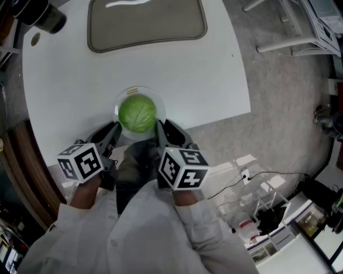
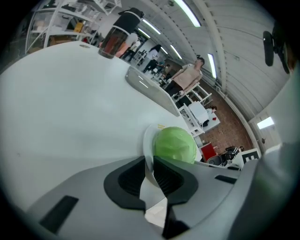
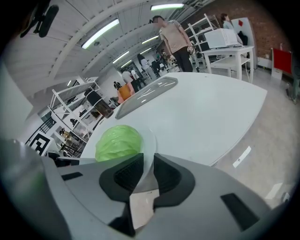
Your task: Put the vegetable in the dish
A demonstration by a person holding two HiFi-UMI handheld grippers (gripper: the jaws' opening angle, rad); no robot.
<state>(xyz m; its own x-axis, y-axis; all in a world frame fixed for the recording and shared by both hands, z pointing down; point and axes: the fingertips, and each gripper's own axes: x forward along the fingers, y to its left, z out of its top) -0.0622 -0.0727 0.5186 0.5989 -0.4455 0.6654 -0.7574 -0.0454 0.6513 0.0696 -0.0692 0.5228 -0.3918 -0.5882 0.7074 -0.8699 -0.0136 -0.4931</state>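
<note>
Noting the surroundings first, from the head view: one white table [image 1: 177, 69] on grey carpet. One shallow beige tray [image 1: 147, 24] sits at the table's 12 o'clock. One dark-topped container [image 1: 45, 16] stands at 10 o'clock; in the left gripper view its lower body looks reddish-brown (contents or tint, cannot tell). White racks lie off the table at 1 to 2 o'clock. White furniture and loose cables lie on the floor at 4 o'clock. Each gripper view shows one person standing far behind the table, among shelving.

In the way: the two marker cubes [image 1: 80, 160] and the person's white sleeves [image 1: 155, 225] cover the table's near edge, at 6 o'clock, and part of the grippers.

Count: one cabbage, one dish, one tray, two grippers, two cubes.

Containers: the clear round dish [image 1: 155, 95] stands near the table's 6 o'clock edge and holds the single green cabbage [image 1: 138, 113]. The cabbage fills most of the bowl and rises above the rim.

Grippers: the left gripper [image 1: 114, 130] is at the dish's 8 o'clock. Its jaws are closed onto the clear rim, which runs up between the pads in its own view. The right gripper [image 1: 161, 128] is at 4 o'clock and is likewise clamped on the rim, its pads close on either side of the wall. The cabbage sits just beyond both sets of jaws, and neither touches it.
</note>
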